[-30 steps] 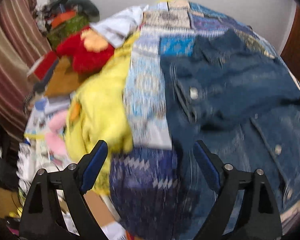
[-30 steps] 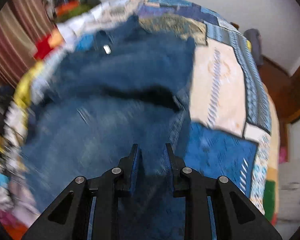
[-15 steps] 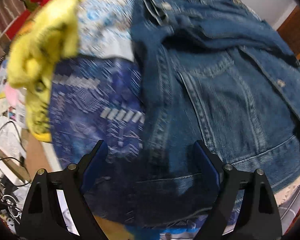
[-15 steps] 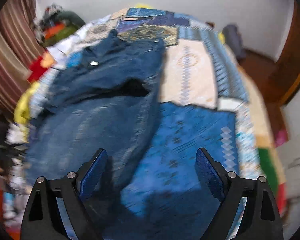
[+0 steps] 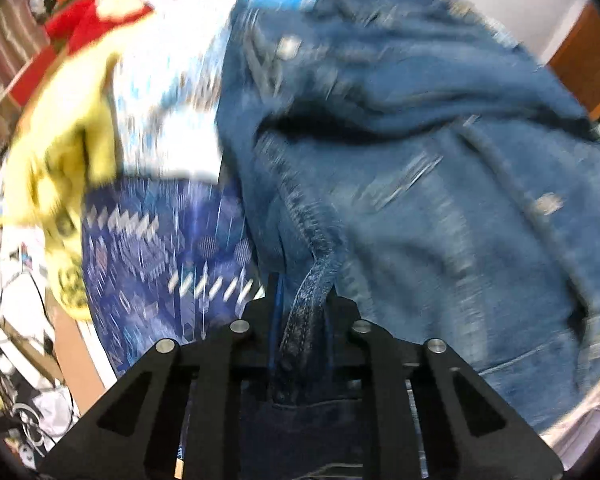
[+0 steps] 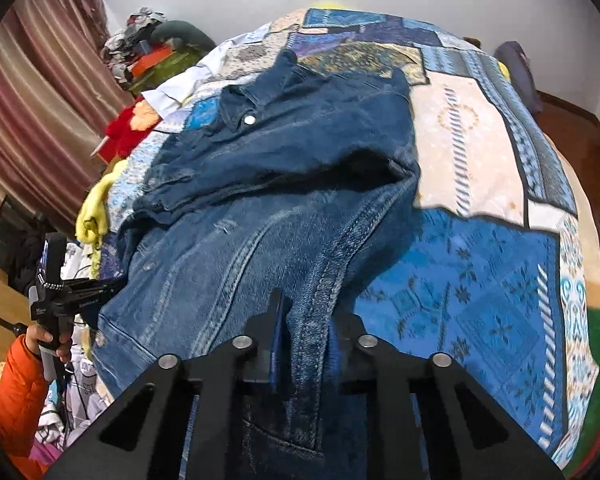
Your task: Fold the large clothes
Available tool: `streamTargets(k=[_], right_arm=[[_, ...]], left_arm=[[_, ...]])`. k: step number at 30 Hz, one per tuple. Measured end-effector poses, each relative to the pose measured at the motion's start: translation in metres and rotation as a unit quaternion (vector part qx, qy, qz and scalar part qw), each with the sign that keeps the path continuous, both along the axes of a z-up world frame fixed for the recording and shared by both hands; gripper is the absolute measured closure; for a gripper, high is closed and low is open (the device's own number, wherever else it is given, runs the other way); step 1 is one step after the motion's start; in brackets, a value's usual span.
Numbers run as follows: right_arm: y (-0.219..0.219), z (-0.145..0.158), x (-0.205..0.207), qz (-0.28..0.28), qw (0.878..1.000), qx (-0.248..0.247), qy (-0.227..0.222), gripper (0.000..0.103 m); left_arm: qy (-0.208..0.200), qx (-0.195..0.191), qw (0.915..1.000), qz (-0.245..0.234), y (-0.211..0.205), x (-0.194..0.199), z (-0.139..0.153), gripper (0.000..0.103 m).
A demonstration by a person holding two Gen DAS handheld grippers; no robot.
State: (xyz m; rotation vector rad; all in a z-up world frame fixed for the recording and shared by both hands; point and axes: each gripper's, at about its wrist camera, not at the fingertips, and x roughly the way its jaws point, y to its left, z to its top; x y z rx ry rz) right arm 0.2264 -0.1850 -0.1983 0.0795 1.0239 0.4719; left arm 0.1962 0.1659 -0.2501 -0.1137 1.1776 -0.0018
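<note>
While the denim jacket [image 6: 284, 184] lies spread on the patchwork bed [image 6: 480, 264], both grippers' fingers are closing — left gripper [image 5: 300, 304] pinching its hem; right gripper [image 6: 304, 320] pinching a seamed edge.

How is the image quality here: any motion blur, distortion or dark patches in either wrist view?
Left wrist view: heavy motion blur smears the denim jacket and yellow cloth; only the left gripper, closing on a denim seam, is sharp. Right wrist view: mostly crisp, with slight blur on the quilt. Both views: fisheye bulge, black corners, and a dark shadow under the jacket's fold.
</note>
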Motion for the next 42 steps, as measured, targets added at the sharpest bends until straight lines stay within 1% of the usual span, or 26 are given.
streamTargets(k=[3,5,6,7,9,10,11,12,13,15,17,19,21,23,24,25,26,28,30,32,34,38,42], right_arm=[[-0.001,0.022,0.009,0.000,0.999,0.018,-0.033,0.089],[-0.001,0.034,0.019,0.001,0.998,0.033,-0.049,0.090],[-0.001,0.039,0.025,0.002,0.998,0.044,-0.054,0.091],[-0.001,0.044,0.037,-0.001,0.997,0.058,-0.059,0.091],[-0.001,0.049,0.056,-0.014,0.996,0.065,-0.067,0.092],[0.000,0.049,0.068,-0.017,0.995,0.071,-0.067,0.092],[0.001,0.050,0.079,-0.021,0.995,0.073,-0.067,0.092],[0.003,0.050,0.093,-0.026,0.995,0.072,-0.067,0.092],[0.003,0.051,0.104,-0.031,0.995,0.072,-0.069,0.092],[0.004,0.049,0.133,-0.044,0.994,0.067,-0.072,0.092],[0.005,0.043,0.156,-0.058,0.994,0.059,-0.068,0.092],[0.006,0.030,0.176,-0.071,0.995,0.039,-0.054,0.092],[0.005,0.016,0.184,-0.073,0.996,0.026,-0.039,0.092],[0.005,0.003,0.186,-0.070,0.997,0.008,-0.026,0.092],[0.004,-0.002,0.184,-0.068,0.997,-0.002,-0.021,0.092],[0.003,-0.004,0.182,-0.066,0.998,-0.007,-0.018,0.092],[0.001,-0.005,0.178,-0.061,0.998,-0.014,-0.013,0.092],[-0.002,-0.004,0.169,-0.050,0.998,-0.030,-0.007,0.091],[-0.003,-0.001,0.160,-0.040,0.998,-0.043,-0.004,0.091],[-0.005,0.005,0.149,-0.031,0.998,-0.057,-0.009,0.091],[-0.005,0.009,0.136,-0.027,0.997,-0.069,-0.015,0.091],[0.001,0.013,0.111,-0.020,0.995,-0.093,-0.030,0.091],[0.005,0.021,0.086,-0.009,0.994,-0.097,-0.056,0.091]], left_arm=[[-0.041,-0.002,0.9991,-0.003,-0.001,0.011,0.037,0.092],[-0.072,-0.015,0.9973,-0.001,0.002,0.023,0.062,0.092],[-0.092,-0.024,0.9955,0.003,0.005,0.030,0.078,0.092],[-0.108,-0.033,0.9936,0.006,0.011,0.037,0.092,0.103],[-0.149,-0.059,0.9869,0.019,0.022,0.059,0.121,0.103],[-0.159,-0.067,0.9847,0.023,0.030,0.071,0.128,0.103],[-0.172,-0.070,0.9821,0.030,0.034,0.085,0.140,0.103],[-0.184,-0.057,0.9806,0.037,0.038,0.098,0.147,0.103],[-0.185,-0.041,0.9810,0.041,0.040,0.108,0.149,0.103],[-0.169,-0.018,0.9846,0.043,0.046,0.140,0.143,0.103],[-0.148,-0.007,0.9880,0.046,0.051,0.157,0.133,0.103],[-0.119,0.006,0.9917,0.047,0.051,0.165,0.114,0.102],[-0.096,0.022,0.9941,0.045,0.048,0.163,0.091,0.100],[-0.074,0.033,0.9960,0.038,0.044,0.162,0.072,0.089],[-0.059,0.038,0.9970,0.033,0.041,0.156,0.063,0.078],[-0.052,0.042,0.9974,0.029,0.039,0.152,0.057,0.063],[-0.045,0.047,0.9976,0.024,0.038,0.146,0.052,0.056],[-0.040,0.060,0.9972,0.017,0.033,0.128,0.050,0.034],[-0.033,0.071,0.9967,0.019,0.033,0.110,0.050,0.024],[-0.032,0.066,0.9970,0.024,0.036,0.094,0.051,0.023],[-0.021,0.053,0.9978,0.034,0.039,0.077,0.048,0.021],[0.016,0.012,0.9982,0.057,0.044,0.043,0.030,0.021],[0.054,-0.029,0.9962,0.063,0.036,0.007,0.007,0.021]])
